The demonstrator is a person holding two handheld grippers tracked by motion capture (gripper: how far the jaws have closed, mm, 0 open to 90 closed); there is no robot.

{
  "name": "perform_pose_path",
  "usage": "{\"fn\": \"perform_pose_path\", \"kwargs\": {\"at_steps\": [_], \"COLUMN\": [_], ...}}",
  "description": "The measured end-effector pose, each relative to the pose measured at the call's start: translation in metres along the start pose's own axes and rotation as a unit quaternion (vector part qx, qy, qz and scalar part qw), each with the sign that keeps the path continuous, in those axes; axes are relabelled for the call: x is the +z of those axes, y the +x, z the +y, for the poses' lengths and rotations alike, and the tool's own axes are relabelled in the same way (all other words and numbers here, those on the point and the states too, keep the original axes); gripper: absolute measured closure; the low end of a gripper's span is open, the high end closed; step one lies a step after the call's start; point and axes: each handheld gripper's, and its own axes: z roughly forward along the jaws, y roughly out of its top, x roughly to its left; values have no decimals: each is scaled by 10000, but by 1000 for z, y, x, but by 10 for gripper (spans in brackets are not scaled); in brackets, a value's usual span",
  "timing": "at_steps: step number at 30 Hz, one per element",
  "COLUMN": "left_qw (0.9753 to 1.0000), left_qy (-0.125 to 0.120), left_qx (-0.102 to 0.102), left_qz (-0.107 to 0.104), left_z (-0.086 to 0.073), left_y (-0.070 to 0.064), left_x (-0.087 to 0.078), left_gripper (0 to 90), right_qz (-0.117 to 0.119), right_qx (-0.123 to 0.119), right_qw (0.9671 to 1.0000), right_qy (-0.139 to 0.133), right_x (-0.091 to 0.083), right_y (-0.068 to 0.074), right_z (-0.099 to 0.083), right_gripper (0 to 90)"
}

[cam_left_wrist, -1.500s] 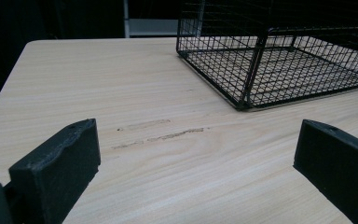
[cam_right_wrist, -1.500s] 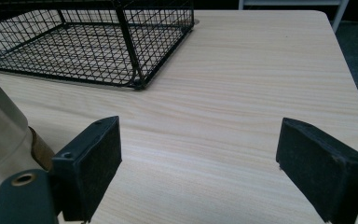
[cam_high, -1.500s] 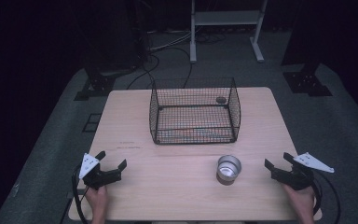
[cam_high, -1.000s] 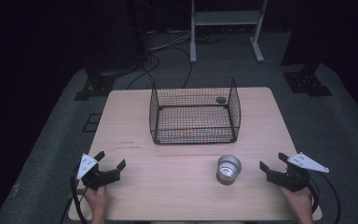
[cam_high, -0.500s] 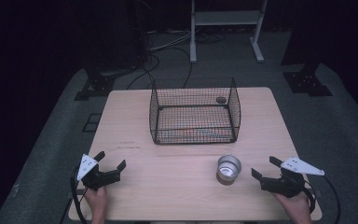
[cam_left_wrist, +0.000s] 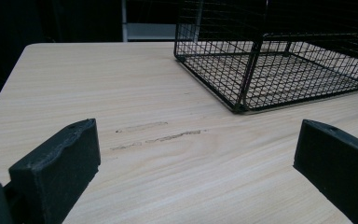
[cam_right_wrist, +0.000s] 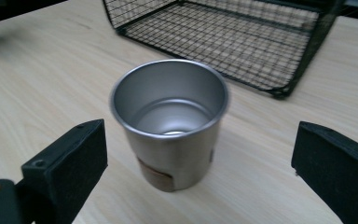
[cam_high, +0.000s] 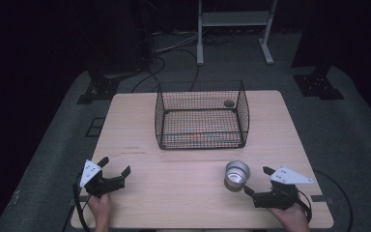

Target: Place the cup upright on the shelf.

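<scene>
A small steel cup (cam_high: 236, 174) stands upright and empty on the wooden table (cam_high: 174, 193), right of centre near the front. My right gripper (cam_high: 257, 181) is open just to the cup's right, jaws pointing at it. In the right gripper view the cup (cam_right_wrist: 171, 122) sits ahead, between the two spread black jaws, untouched. A black wire basket (cam_high: 201, 115) stands in the middle of the table, also seen as the basket (cam_left_wrist: 270, 60) in the left gripper view. My left gripper (cam_high: 115, 166) rests open at the front left, holding nothing.
A small dark round object (cam_high: 229, 103) lies at the basket's back right. A white metal stand (cam_high: 234, 21) and cables (cam_high: 169, 48) are on the dark floor beyond the table. Faint scuff marks (cam_left_wrist: 158, 133) show on the wood ahead of the left gripper.
My right gripper has moved left along the front of the table, closing in on the cup. The left gripper has barely moved.
</scene>
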Motion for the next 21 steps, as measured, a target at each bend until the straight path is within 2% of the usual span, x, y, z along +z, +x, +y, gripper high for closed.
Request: {"fn": "perform_pose_path", "kwargs": {"at_steps": [1,5,9,11,13,15,18,20,21], "left_qw": [10000,10000,10000,10000,10000,10000,10000,10000,10000], "left_qy": [1,9,8,9,7,23,17,11,7], "left_qx": [-3,-6,-11,-4,-3,-15,-11,-15,-17], "left_qz": [1,-1,3,5,0,-7,-8,-7,1], "left_z": [0,0,0,0,0,0,0,0,0], "left_y": [0,0,0,0,0,0,0,0,0], "left_x": [0,0,0,0,0,0,0,0,0], "left_gripper": [0,0,0,0,0,0,0,0,0], "right_qz": [-17,238,120,-15,-19,-106,-130,-35,-83], "right_qx": [3,85,-20,-68,-86,-206,-136,-86,-103], "right_qw": [10000,9996,9997,9995,9996,9992,9991,9993,9992], "right_qy": [22,80,221,292,284,340,390,349,365], "right_x": [2,12,22,26,30,36,43,47,49], "right_y": [2,5,10,11,12,12,10,9,9], "right_z": [0,-2,-3,-3,-3,-3,-4,-3,-2], "right_gripper": [22,21,12,13,13,13,13,13,13]}}
